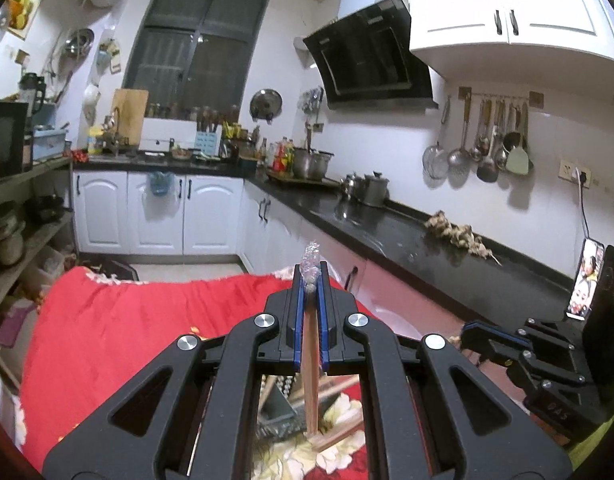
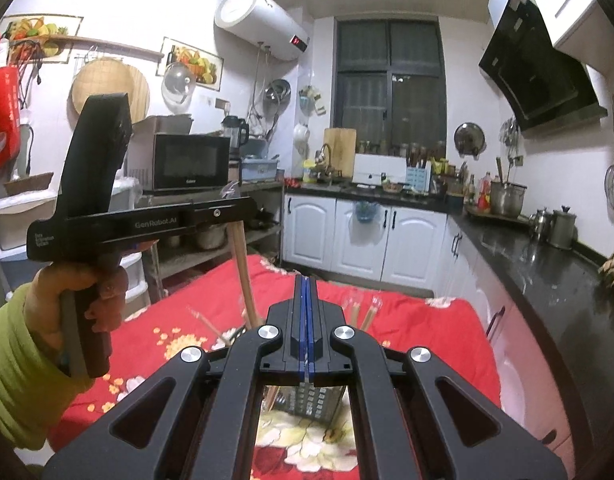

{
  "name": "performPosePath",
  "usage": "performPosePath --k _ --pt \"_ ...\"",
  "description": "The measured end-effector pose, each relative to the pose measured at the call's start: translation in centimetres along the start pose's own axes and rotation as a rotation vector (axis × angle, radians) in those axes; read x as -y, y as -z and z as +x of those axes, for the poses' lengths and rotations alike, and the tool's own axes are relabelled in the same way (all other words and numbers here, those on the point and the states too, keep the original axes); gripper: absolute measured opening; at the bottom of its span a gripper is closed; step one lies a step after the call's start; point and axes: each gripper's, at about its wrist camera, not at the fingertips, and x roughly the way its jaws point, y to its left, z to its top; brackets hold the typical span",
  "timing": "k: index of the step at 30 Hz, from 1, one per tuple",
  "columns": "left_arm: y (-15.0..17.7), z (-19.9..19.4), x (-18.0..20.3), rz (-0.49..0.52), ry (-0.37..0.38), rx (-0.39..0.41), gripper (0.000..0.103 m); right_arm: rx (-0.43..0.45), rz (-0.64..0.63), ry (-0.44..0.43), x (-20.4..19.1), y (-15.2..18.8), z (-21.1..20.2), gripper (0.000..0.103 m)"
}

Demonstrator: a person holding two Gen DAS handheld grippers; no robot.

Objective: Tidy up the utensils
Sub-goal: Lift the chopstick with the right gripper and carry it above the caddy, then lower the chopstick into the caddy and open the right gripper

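Note:
My left gripper (image 1: 311, 276) is shut on a pair of wooden chopsticks in a clear plastic wrapper (image 1: 310, 376); the wrapper's crinkled end sticks out past the fingertips. The chopsticks hang down toward a grey perforated utensil holder (image 1: 281, 410) on the red floral cloth. In the right wrist view the left gripper (image 2: 237, 204) is seen from the side, holding the chopsticks (image 2: 243, 268) upright above the table. My right gripper (image 2: 305, 284) is shut with nothing visible between its fingers, just above the grey holder (image 2: 311, 404). More wrapped chopsticks (image 2: 367, 312) stand behind it.
The table has a red floral cloth (image 1: 127, 320). A black countertop (image 1: 427, 248) runs along the right, with pots (image 1: 371, 188) and dried roots (image 1: 455, 232). A phone (image 1: 585, 280) stands at the right. Shelves with a microwave (image 2: 191, 164) stand at the left.

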Motion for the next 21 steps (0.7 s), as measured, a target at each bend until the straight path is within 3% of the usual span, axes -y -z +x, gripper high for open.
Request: performPosePath --k 12,21 --pt "-3.4 0.8 -0.8 0.018 -0.087 0.081 0.003 0.076 -0.004 0.084 2.1 -4.0 1.7 0.001" --pt "-3.1 2.9 -2.4 -0.012 -0.114 0.058 0.003 0.093 0.019 0.137 4.1 -5.0 3.5 0.001"
